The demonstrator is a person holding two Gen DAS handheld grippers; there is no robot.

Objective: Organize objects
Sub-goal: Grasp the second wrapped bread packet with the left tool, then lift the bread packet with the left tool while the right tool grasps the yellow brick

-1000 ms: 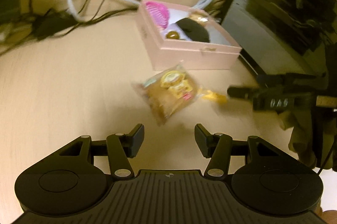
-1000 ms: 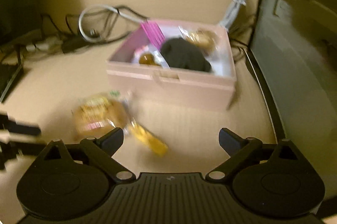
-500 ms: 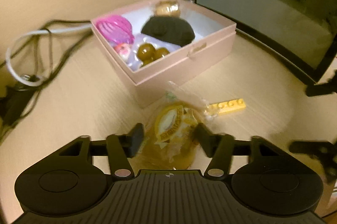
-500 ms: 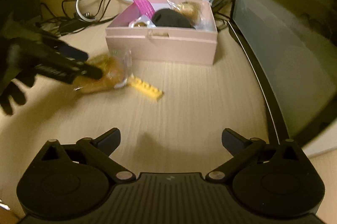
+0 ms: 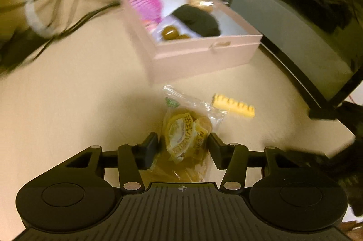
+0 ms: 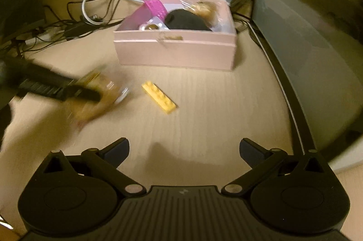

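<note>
- L gripper [image 5: 182, 143]: jaws closing round a clear-wrapped snack packet [image 5: 188, 138] lying on the pale wood desk [image 5: 68, 104]; packet sits between the two fingers, pads right at its sides, but can't tell if they press on it yet.
- Same packet in R wrist view [image 6: 97, 93] is blurred, w/ the L gripper's dark fingers across it.
- R gripper [image 6: 183, 150]: jaws spread wide, nothing between them, just bare desk below.
- Yellow studded brick [image 6: 158, 97] lies flat on desk just beside the packet, apart from both grippers, between packet and box.
- Pink box [image 6: 177, 50], lid off, stands further back on desk, near a dark monitor [image 6: 306, 25].
- In box: pink ribbed plastic item [image 5: 145, 5] at one side, black rounded lump [image 5: 197, 19] in the middle, brown glossy balls [image 5: 170, 33] near the front wall, a wrapped golden snack [image 6: 203, 9] at the far corner.
- Tangle of black and grey cables [image 6: 90, 16] on desk behind and beside the box.
</note>
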